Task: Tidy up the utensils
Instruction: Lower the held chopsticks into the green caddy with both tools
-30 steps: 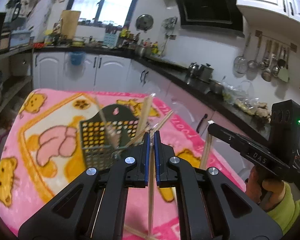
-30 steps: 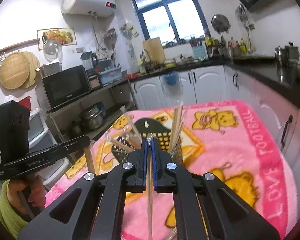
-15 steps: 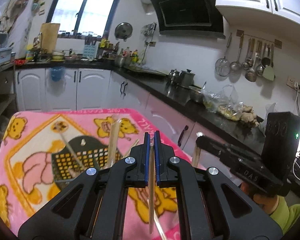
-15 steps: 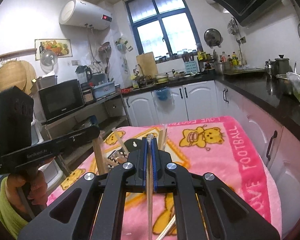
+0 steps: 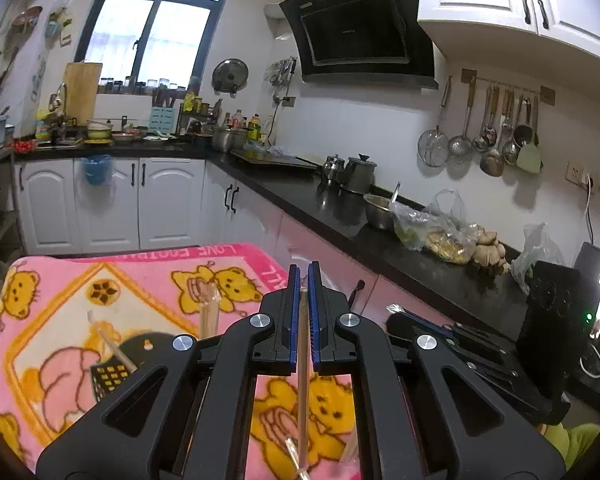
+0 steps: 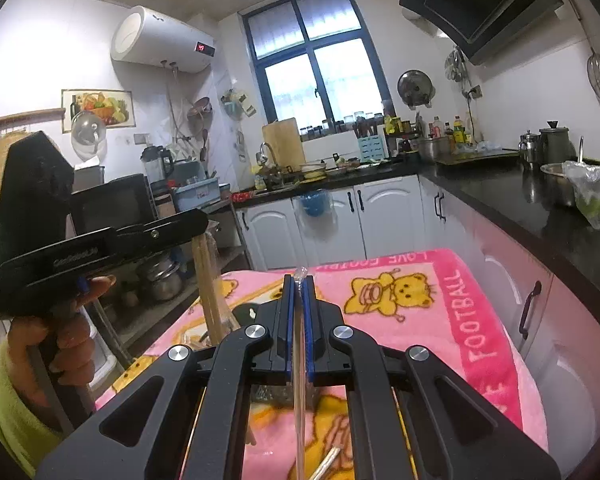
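A wooden chopstick [image 5: 303,364] stands nearly upright between the blue pads of the left gripper [image 5: 303,280], whose jaws are clenched on it; its lower end hangs toward six o'clock above the pink bear-print blanket [image 5: 148,276]. At about nine o'clock from that gripper, the black perforated utensil basket [image 5: 114,372] sits on the blanket, partly hidden behind the gripper body, with several chopsticks [image 5: 209,312] leaning up out of it.

In the right wrist view, the right gripper [image 6: 298,280] is likewise clamped on a thin stick in a clear wrapper [image 6: 299,392], which runs down toward six o'clock. A pair of loose chopsticks [image 6: 327,460] lies on the blanket below it. At nine o'clock, a hand [image 6: 66,336] in a yellow-green sleeve [image 6: 8,412] grips the left gripper's handle, and the stick it carries hangs down at about ten o'clock from the right gripper's tips.

Beyond the blanket, white cabinets [image 5: 112,204] fill twelve o'clock, a black countertop [image 5: 340,208] with kettles [image 5: 352,166] runs off toward two o'clock, ladles [image 5: 492,128] hang on the wall at two o'clock, and the range hood [image 5: 360,28] sits at one o'clock.
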### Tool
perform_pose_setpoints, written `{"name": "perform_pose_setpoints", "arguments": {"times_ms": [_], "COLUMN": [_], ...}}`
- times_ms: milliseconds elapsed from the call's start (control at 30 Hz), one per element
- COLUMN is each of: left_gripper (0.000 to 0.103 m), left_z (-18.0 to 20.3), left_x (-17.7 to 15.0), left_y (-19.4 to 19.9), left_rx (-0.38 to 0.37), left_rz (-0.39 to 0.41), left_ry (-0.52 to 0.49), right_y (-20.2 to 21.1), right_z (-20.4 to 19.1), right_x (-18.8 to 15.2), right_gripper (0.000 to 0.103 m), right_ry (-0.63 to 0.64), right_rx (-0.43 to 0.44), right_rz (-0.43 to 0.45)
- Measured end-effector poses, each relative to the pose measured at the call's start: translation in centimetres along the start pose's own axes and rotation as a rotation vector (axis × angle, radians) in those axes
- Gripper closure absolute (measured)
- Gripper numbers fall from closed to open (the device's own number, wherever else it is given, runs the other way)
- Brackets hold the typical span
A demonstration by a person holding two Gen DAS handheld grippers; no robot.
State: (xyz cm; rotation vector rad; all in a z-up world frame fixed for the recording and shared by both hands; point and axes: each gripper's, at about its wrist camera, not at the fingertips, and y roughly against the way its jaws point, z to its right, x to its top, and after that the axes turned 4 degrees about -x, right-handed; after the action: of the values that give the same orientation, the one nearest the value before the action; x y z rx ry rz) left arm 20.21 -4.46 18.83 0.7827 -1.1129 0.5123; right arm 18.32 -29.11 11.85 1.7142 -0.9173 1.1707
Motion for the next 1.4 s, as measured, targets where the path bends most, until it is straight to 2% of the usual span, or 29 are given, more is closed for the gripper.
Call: {"name": "perform_pose_setpoints", "arguments": {"times_ms": [467,700,900,1100,1400], "left_gripper": [0.101,0.101,0.101,0.101,0.101], "left_z": [-2.8,-5.2,-6.5,-8.1,-11.7], "left_x": [4.8,7.5,9.1,8.9,6.1], "left_y": [-0.1,2.2,5.0,5.6,4.4], "left_rx": [0.048,0.121,0.210,0.272,0.346], "left_rz": [0.079,0.161,0.230,0.234,0.172], "left_ry": [0.002,0.021,-0.001,0.000,0.034], "right_y": [-2.2,-3.8,-5.4,-7.9,-11.7], "right_z": [-0.9,-1.8,-2.7,-3.4,-4.1], "right_x": [3.5,5.8,7.1,7.4,6.7], "right_gripper": [0.098,0.098,0.098,0.098,0.098], "right_ry": [0.011,0.020,0.033,0.037,0.044], "right_rx": [0.027,0.057,0.081,0.098,0.096], "right_rz": [0.050,0.074,0.088,0.085,0.059]}}
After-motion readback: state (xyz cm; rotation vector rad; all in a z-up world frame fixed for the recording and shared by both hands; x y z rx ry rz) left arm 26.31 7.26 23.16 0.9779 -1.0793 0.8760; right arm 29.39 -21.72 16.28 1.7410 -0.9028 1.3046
